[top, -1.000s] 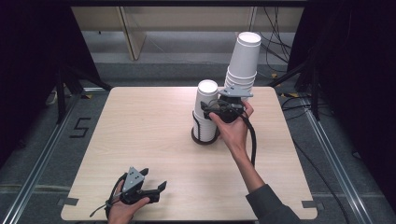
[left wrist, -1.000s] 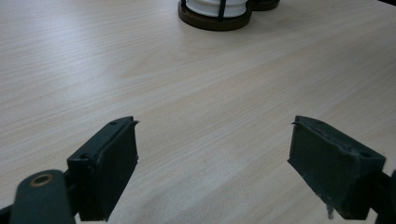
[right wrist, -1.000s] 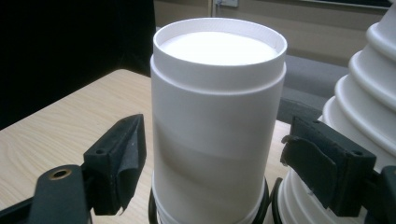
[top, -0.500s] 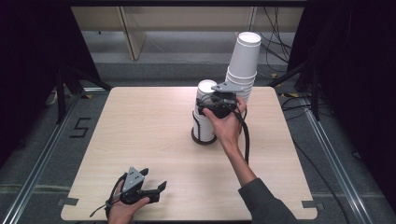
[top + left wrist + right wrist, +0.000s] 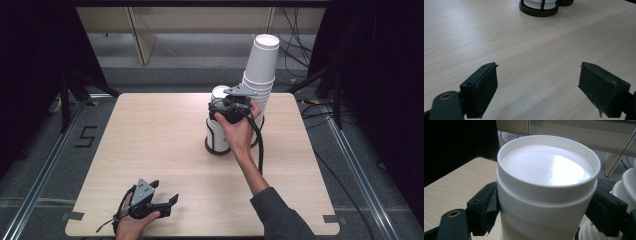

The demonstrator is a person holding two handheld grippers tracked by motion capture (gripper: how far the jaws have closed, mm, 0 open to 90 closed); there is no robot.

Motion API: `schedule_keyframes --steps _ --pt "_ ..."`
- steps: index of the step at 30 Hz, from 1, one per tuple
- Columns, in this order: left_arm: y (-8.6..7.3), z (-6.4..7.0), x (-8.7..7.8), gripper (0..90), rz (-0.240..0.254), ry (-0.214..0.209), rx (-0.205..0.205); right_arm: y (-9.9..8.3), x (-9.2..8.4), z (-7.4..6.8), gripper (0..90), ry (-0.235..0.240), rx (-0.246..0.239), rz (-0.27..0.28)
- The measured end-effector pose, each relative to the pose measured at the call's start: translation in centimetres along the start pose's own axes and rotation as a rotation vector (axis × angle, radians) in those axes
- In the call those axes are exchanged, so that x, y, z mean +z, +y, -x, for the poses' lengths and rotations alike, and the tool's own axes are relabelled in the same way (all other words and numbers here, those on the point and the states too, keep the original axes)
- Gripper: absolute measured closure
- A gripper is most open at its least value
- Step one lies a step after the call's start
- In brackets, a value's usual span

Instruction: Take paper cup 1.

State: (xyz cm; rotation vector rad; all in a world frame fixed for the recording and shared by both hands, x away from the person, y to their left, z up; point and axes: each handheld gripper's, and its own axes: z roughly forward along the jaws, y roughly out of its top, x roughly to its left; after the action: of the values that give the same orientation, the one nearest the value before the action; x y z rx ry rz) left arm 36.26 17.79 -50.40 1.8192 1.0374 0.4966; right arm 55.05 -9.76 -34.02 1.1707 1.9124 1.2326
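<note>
While the upside-down white cup (image 5: pixel 547 195) stands upright on top of the short stack in the dark-ringed holder (image 5: pixel 218 148), it sits squarely between the fingers (image 5: pixel 484 207) of the right gripper (image 5: pixel 231 107), one pad on each flank just under its raised base. Its long axis runs straight up, so I judge the coming move turns on a vertical lift or press along that line. Those fingers look closed on the cup's wall. Just beside them, on the far side, rises the tall leaning stack of cups (image 5: pixel 260 70). Well apart, at the near edge of the tabletop (image 5: pixel 150 135), the left gripper (image 5: pixel 159 206) rests with its fingers (image 5: pixel 482 90) spread and nothing between them.
</note>
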Motion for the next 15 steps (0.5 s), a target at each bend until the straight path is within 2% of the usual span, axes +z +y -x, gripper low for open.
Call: schedule_keyframes --steps 10,13,15 --pt "0.0 0.0 0.0 14.9 -0.001 0.000 0.002 0.3 0.1 0.0 21.5 0.000 0.018 -0.018" --pt "0.0 0.0 0.0 14.8 0.001 0.001 -0.003 0.7 -0.3 0.0 22.2 -0.003 0.041 0.023" --pt "0.0 0.0 0.0 14.8 -0.007 0.005 0.000 1.2 -0.8 0.1 22.2 0.001 0.037 0.040"
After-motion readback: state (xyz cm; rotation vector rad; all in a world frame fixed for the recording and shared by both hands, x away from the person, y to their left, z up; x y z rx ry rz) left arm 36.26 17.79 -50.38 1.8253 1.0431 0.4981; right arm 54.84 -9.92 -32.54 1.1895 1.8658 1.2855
